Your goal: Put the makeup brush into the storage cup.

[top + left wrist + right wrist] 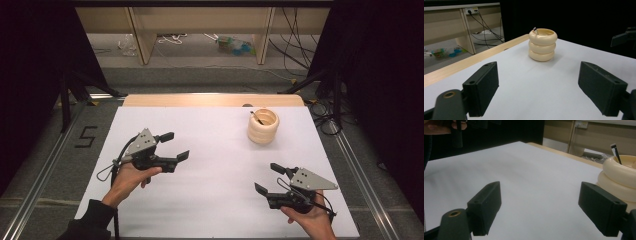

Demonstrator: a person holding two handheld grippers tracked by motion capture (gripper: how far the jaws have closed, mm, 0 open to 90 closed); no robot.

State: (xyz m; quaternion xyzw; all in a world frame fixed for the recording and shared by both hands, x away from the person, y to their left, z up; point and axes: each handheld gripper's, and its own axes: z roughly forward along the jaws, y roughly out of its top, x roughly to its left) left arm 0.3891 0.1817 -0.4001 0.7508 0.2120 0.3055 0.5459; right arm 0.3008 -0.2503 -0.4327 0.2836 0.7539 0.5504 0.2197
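Dim, soft overhead light; black surroundings, faint shadows, gripper views slightly blurred.

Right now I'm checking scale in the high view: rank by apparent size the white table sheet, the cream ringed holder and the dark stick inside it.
1. White table sheet
2. Cream ringed holder
3. Dark stick, a thin sliver inside the holder

holder [263, 127]: smooth cream plastic, slight sheen | table [210, 195]: matt white, wood edge | gripper [172, 146]: matt black
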